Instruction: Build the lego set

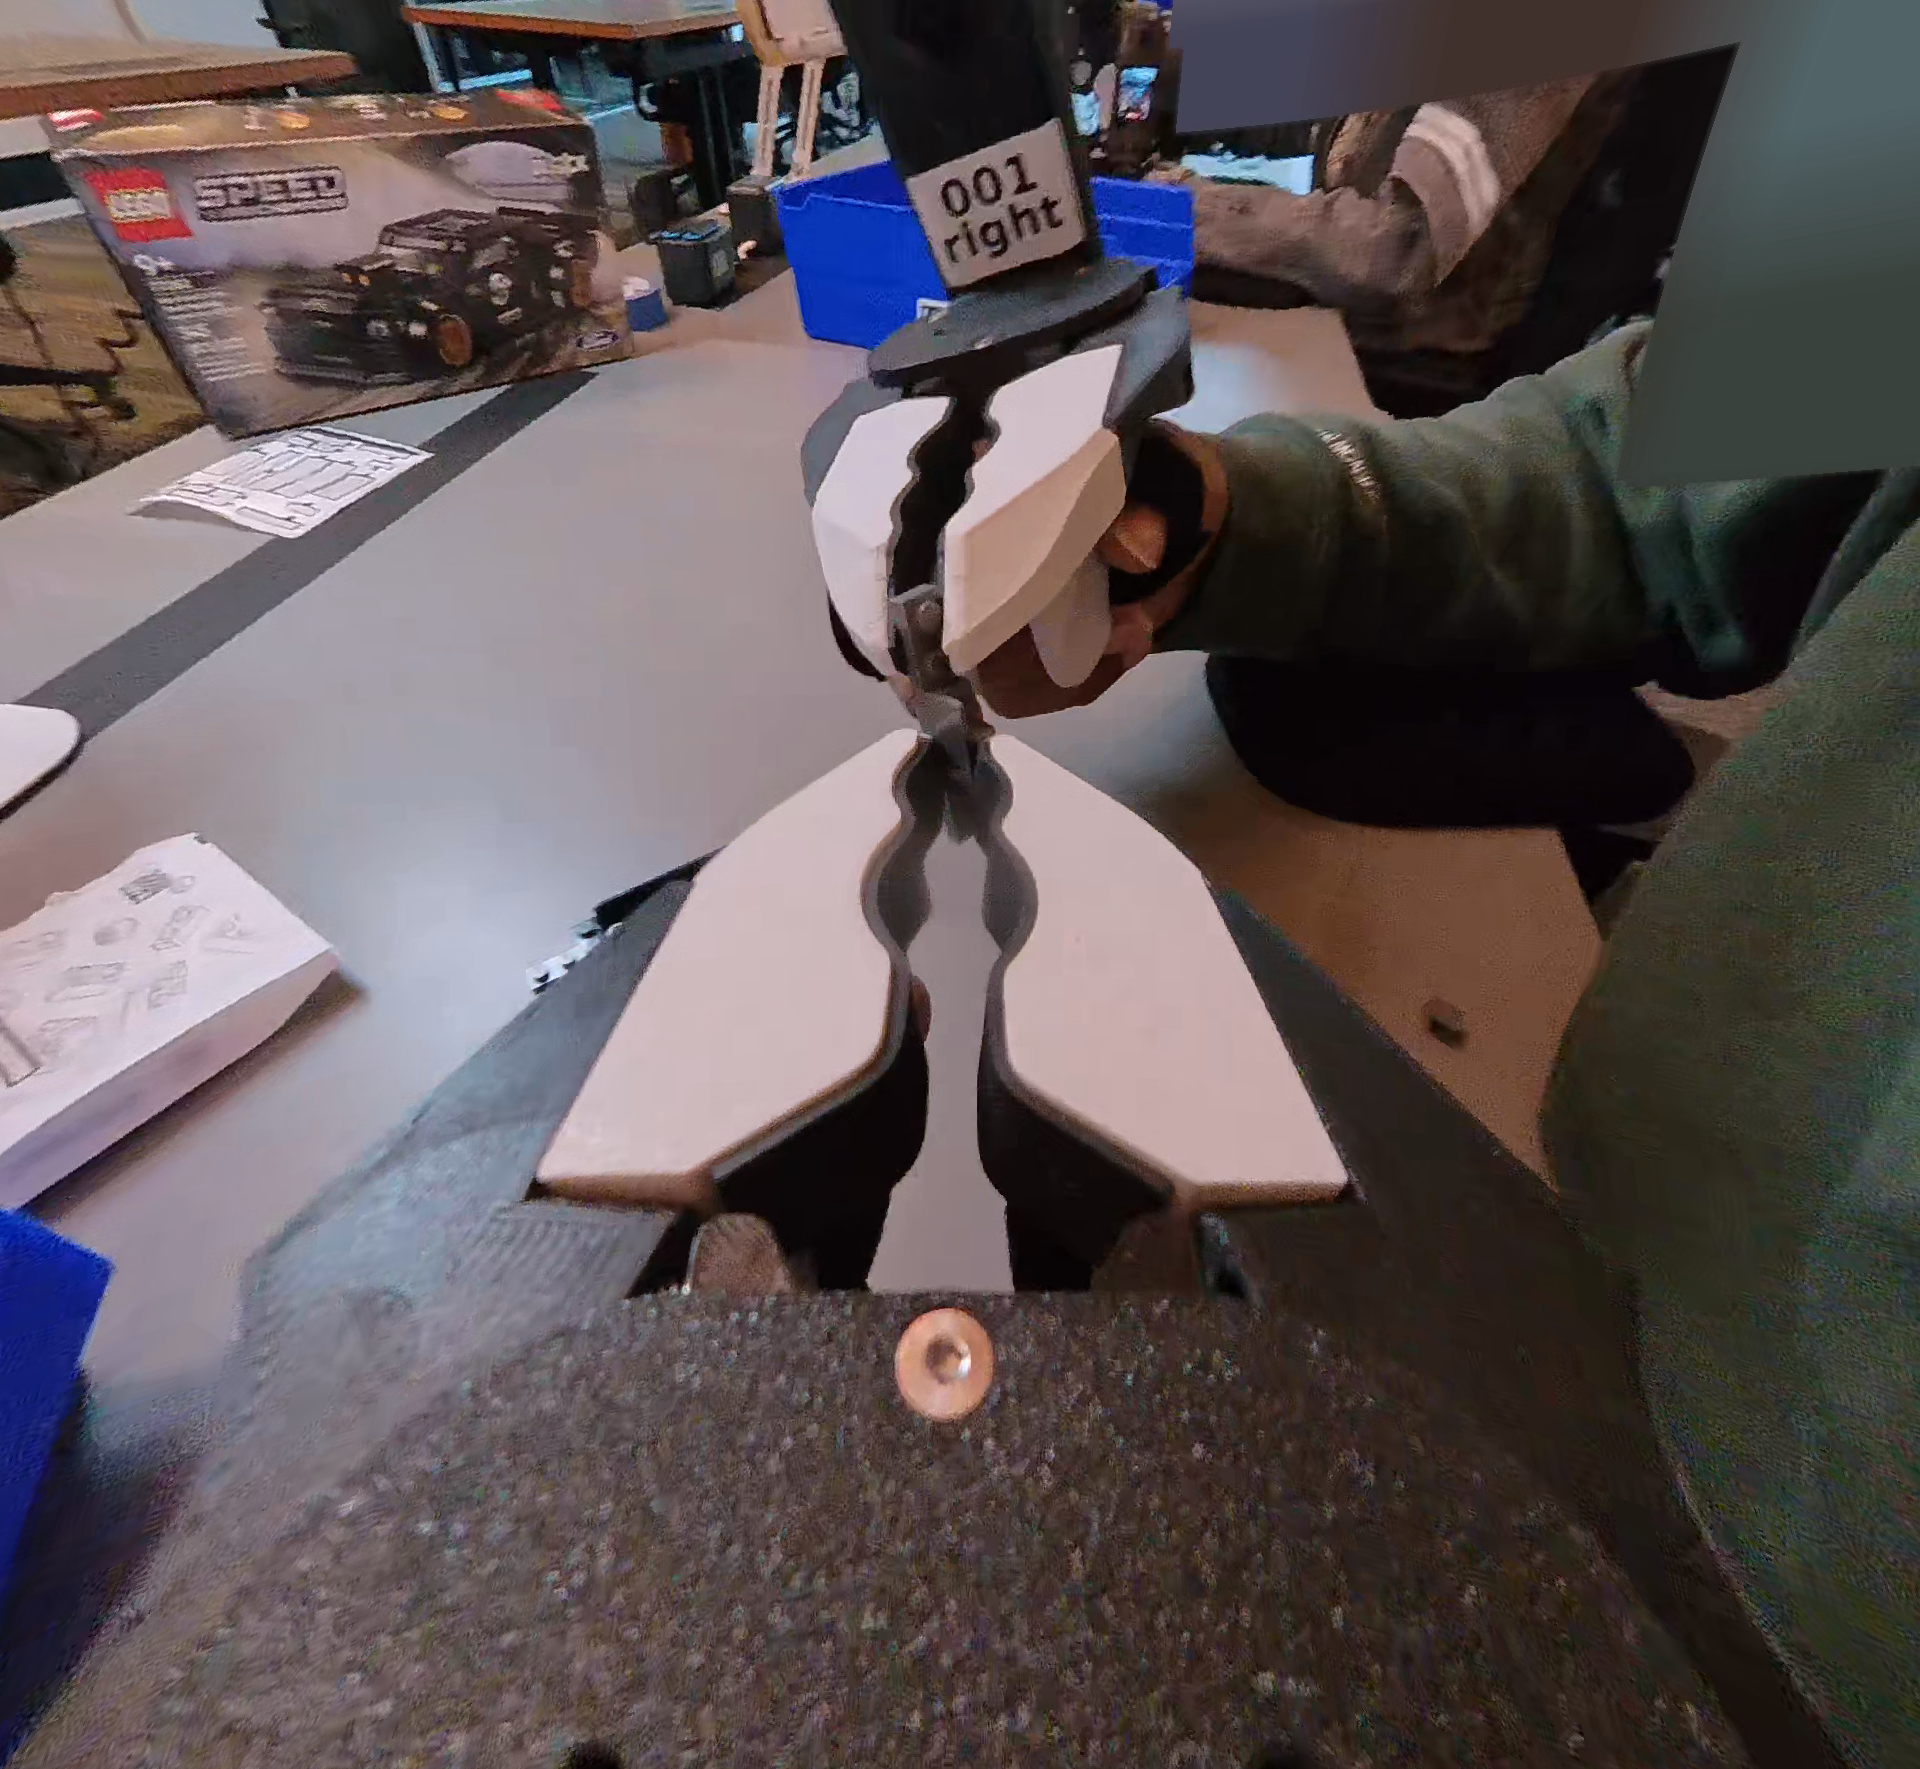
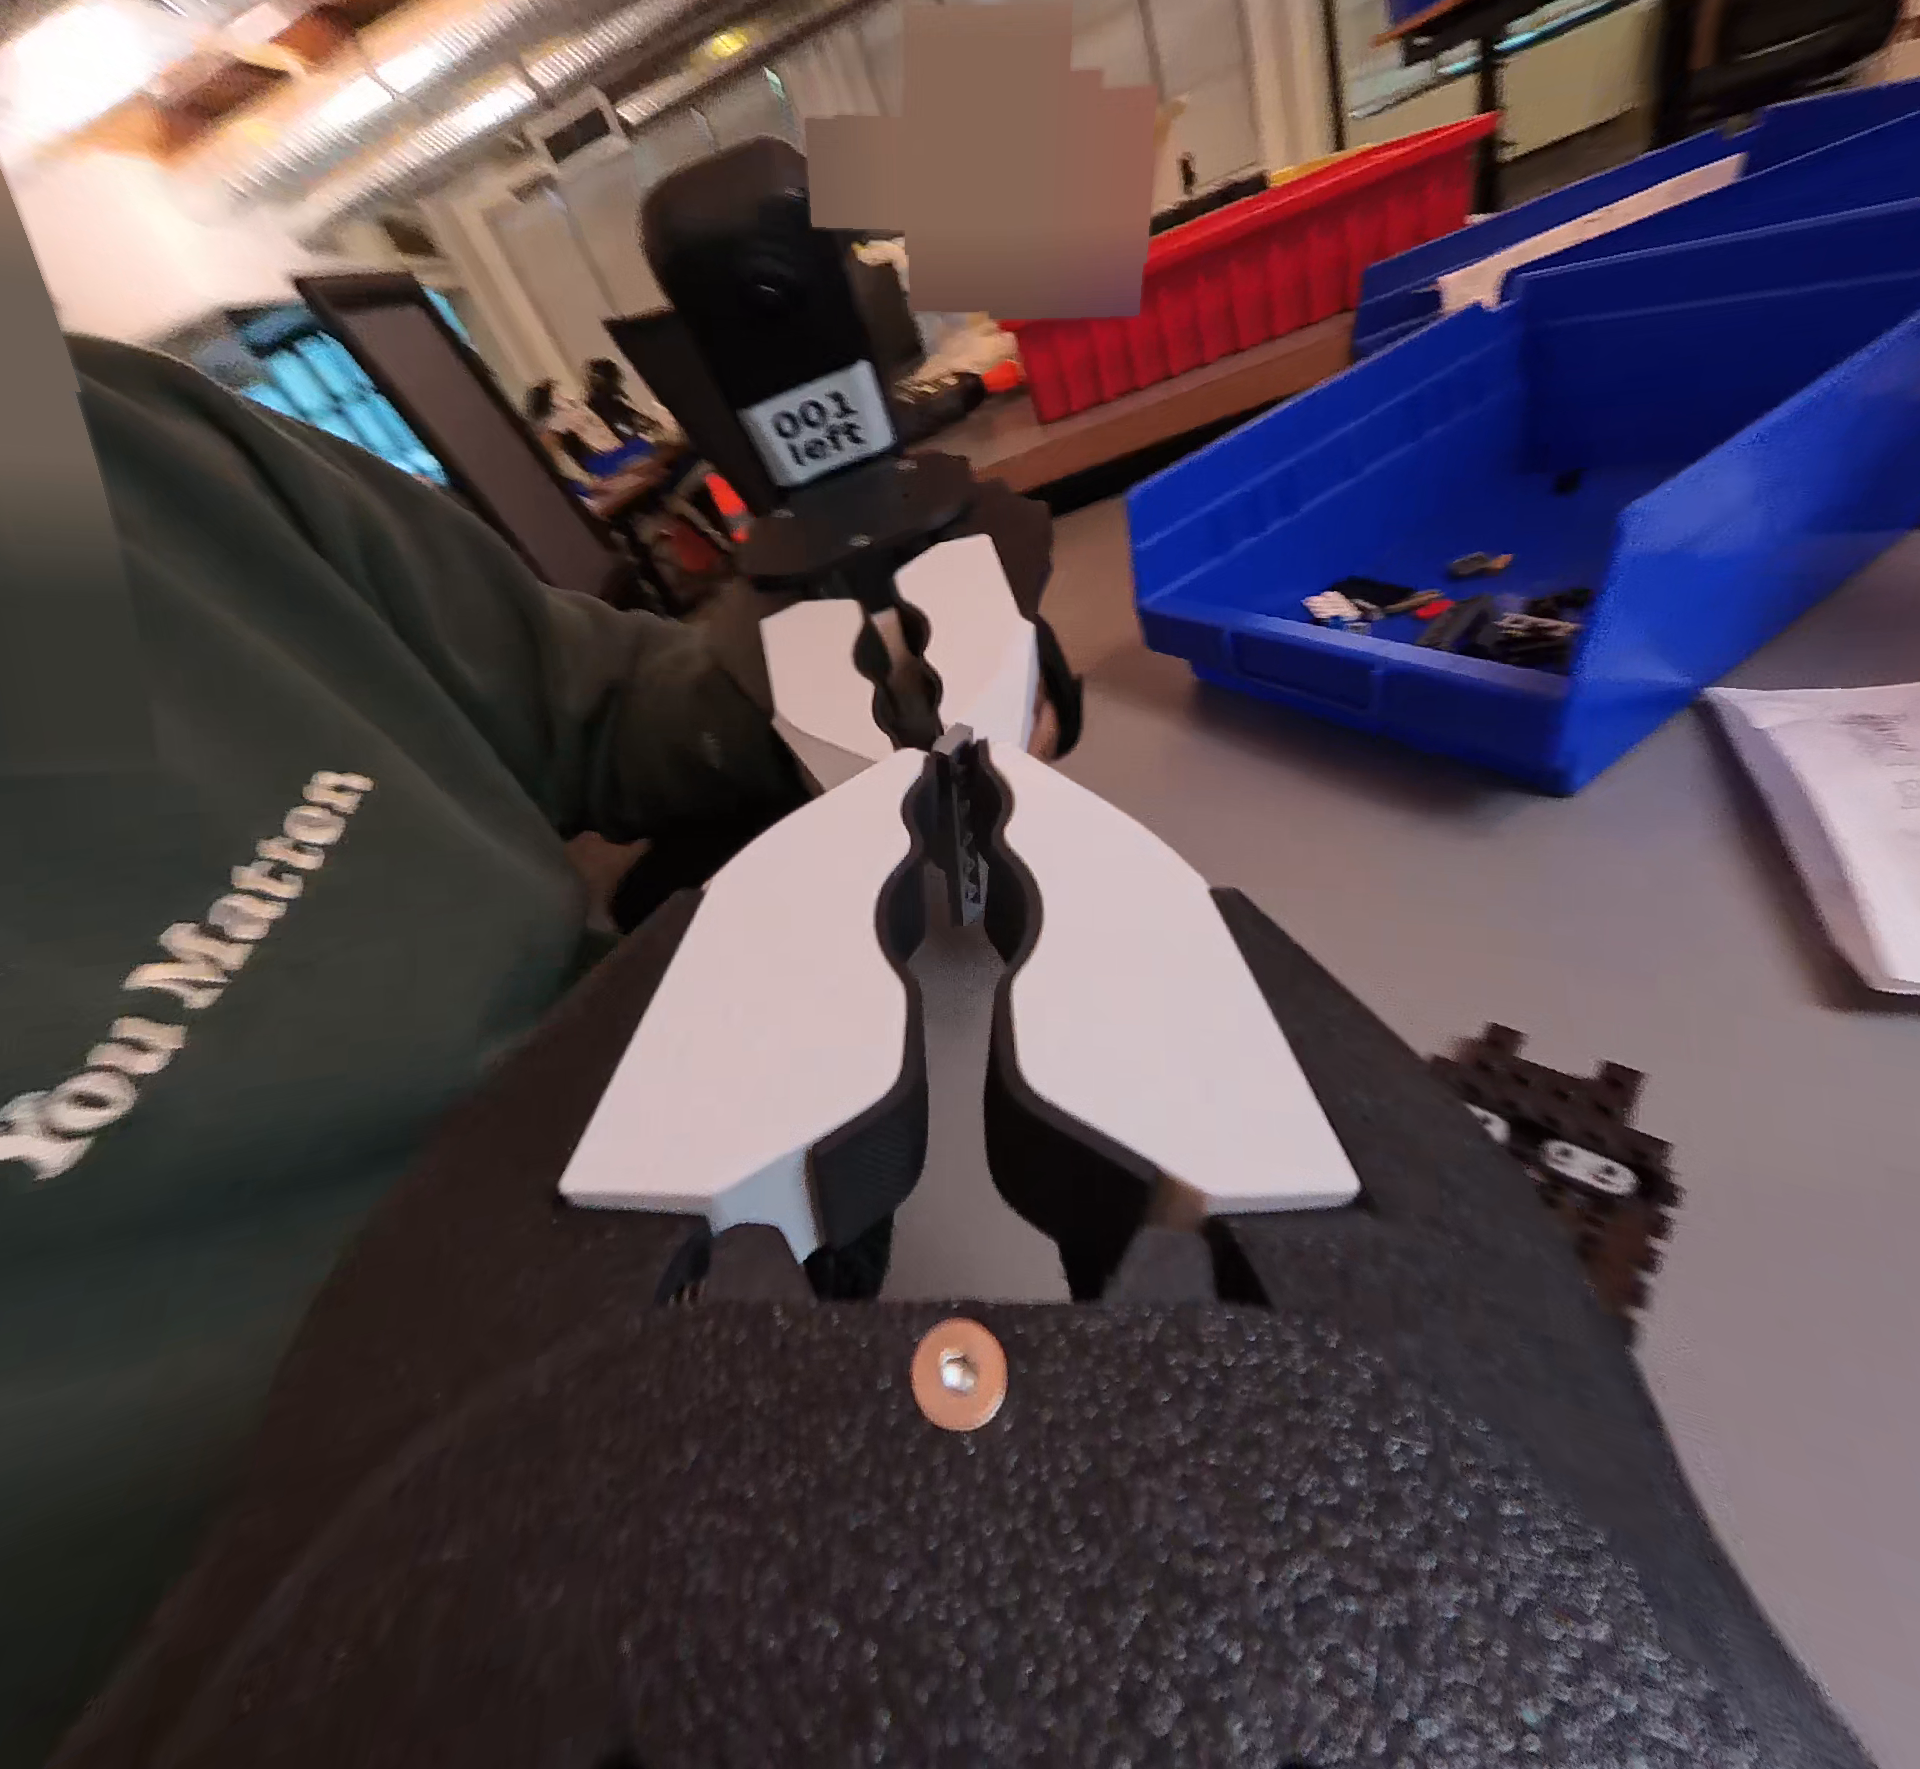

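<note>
Open workshop: exposed ceiling ducts (image 2: 499, 46), blue parts bins (image 2: 1558, 514), grey worktable (image 1: 520, 680), toy-brick box (image 1: 343, 254).

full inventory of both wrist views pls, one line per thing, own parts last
small grey piece: 1, grey, pinched between the fingertips of both grippers, above the table
table: 1, grey with a dark stripe
toy car box: 1, dark, far left on the table
printed sheet: 1, white, in front of the box
booklet: 1, white, left edge
blue bins: several, blue, right side; the nearest holds small dark parts
dark brick assembly: 1, black, on the table at right
left gripper: white fingers, shut on the piece
right gripper: white fingers, shut on the piece
sleeve: green, behind the right gripper
</note>
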The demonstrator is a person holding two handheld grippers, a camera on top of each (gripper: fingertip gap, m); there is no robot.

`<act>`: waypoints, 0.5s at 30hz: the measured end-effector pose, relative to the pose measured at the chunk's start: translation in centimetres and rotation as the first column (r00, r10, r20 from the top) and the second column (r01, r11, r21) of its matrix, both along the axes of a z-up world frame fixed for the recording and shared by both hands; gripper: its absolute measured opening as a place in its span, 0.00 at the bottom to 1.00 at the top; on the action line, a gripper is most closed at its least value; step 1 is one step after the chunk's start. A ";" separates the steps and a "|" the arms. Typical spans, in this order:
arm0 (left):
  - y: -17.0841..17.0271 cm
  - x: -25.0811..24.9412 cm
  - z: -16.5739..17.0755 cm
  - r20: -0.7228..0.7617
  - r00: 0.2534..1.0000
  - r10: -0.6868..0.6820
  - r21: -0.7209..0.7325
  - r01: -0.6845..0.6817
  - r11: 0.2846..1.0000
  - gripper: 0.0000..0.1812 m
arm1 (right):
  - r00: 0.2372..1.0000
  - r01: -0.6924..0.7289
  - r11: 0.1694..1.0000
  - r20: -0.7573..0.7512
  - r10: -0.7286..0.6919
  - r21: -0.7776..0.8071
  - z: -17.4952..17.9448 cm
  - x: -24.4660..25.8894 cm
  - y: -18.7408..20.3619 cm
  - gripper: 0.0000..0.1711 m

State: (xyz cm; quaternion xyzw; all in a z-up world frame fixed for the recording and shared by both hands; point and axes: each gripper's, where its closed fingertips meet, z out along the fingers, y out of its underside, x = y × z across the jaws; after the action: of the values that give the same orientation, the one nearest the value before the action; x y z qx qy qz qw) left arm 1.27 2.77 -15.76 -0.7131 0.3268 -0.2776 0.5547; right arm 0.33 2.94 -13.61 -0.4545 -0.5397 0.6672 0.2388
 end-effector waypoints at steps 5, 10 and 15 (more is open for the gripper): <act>-1.7 1.1 1.1 0.221 0.957 -0.185 -0.066 0.204 0.977 0.02 | 0.980 -0.197 0.962 -0.042 0.192 -0.190 0.6 0.8 -1.5 0.03; -2.2 0.5 2.2 0.385 0.887 -0.255 -0.085 0.309 0.947 0.02 | 0.983 -0.180 0.956 -0.082 0.165 -0.231 1.4 1.0 -0.8 0.03; 5.0 -10.4 0.9 0.101 0.925 0.366 -0.047 -0.363 0.931 0.02 | 0.997 -0.051 0.973 -0.068 0.037 -0.227 1.3 0.7 1.6 0.03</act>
State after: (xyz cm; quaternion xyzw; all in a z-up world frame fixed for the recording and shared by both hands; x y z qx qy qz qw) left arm -9.18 7.81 -14.86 -0.7529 0.1544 -0.2123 0.6036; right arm 1.01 4.56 -12.29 -0.4456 -0.4615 0.7439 0.1870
